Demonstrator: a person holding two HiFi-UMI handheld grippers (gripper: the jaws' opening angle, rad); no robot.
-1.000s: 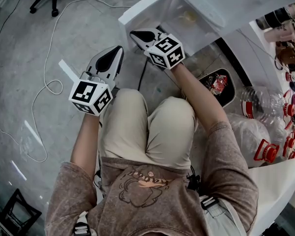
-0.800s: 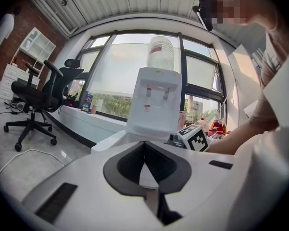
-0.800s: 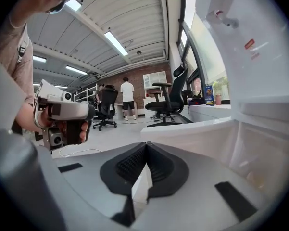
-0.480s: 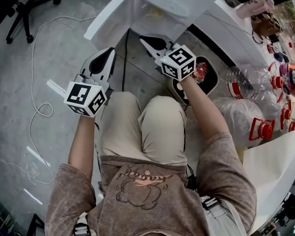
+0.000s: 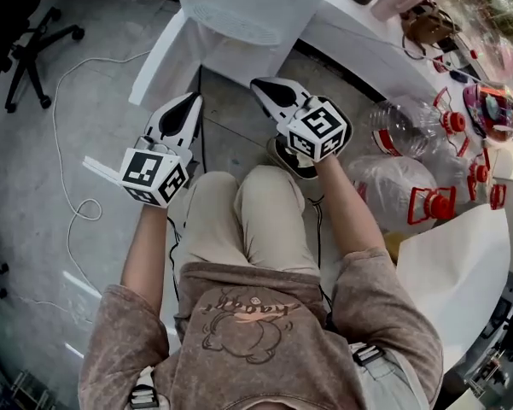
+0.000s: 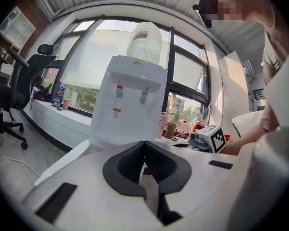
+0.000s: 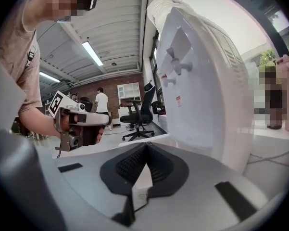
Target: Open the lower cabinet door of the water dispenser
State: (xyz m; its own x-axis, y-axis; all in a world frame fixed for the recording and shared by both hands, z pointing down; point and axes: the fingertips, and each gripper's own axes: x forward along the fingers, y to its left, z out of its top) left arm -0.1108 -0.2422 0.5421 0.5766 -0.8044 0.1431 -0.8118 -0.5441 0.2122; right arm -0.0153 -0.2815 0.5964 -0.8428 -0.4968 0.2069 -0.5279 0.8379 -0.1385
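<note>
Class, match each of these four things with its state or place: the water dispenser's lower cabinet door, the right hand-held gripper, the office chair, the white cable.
Things
1. lower cabinet door
2. right hand-held gripper
3. office chair
4. white cable

States or places
A. trailing in loops across the floor
B. swung open
C. black, standing on the floor at the head view's upper left
D. jaws together, nothing between them

Pairs: 1-B; 2-D; 3-C; 4-A
</note>
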